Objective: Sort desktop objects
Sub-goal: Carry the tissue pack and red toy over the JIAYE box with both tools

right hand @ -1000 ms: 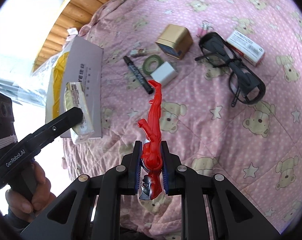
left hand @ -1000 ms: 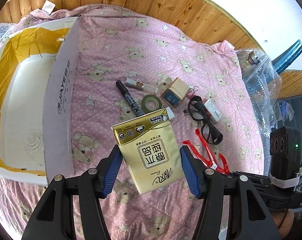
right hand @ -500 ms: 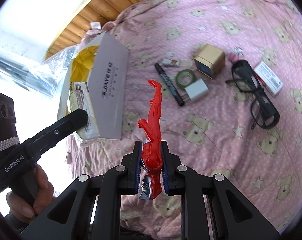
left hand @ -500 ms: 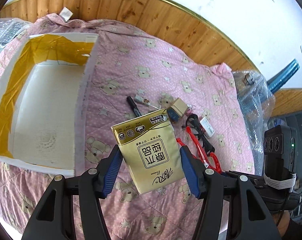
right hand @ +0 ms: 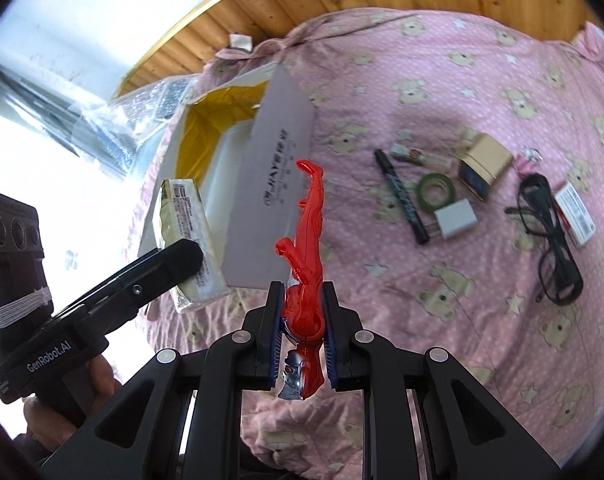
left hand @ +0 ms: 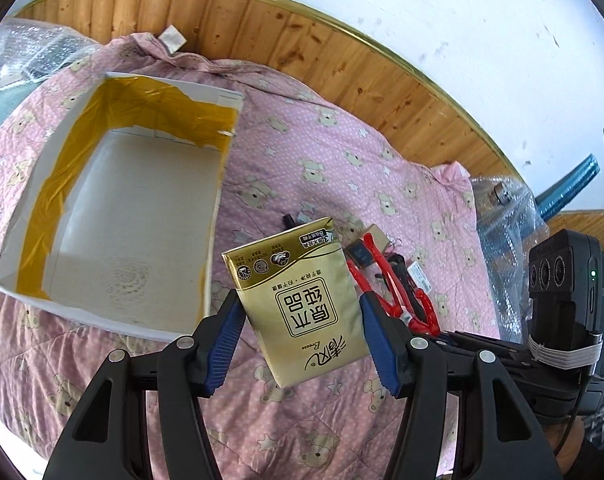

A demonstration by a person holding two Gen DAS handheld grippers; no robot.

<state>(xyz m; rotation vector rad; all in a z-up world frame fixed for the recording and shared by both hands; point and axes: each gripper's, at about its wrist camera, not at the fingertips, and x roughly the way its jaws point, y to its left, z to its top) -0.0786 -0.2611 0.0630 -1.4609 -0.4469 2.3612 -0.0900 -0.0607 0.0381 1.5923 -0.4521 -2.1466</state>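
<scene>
My left gripper [left hand: 300,342] is shut on a gold tissue pack [left hand: 298,300], held in the air just right of an open white box [left hand: 114,216] lined with yellow tape. The right wrist view shows the same gold tissue pack [right hand: 188,240] at the box's near edge. My right gripper [right hand: 302,340] is shut on a red figure toy [right hand: 308,248], raised above the pink bear-print quilt [right hand: 442,92]. On the quilt lie a black marker [right hand: 402,200], a green tape roll [right hand: 438,191], a white charger [right hand: 456,218], a gold cube [right hand: 486,166], black glasses [right hand: 550,236] and a small white carton [right hand: 576,214].
A wooden wall panel [left hand: 302,56] runs behind the quilt. Bubble wrap [left hand: 506,208] sits at the quilt's right end and more bubble wrap [right hand: 150,108] beyond the box. A person's hand [right hand: 98,380] holds the left gripper's handle. A small glass vial [right hand: 418,156] lies near the marker.
Both grippers have risen and swung left toward the box, each keeping its hold. The box now sits closer to the middle of both views and the loose items look smaller.
</scene>
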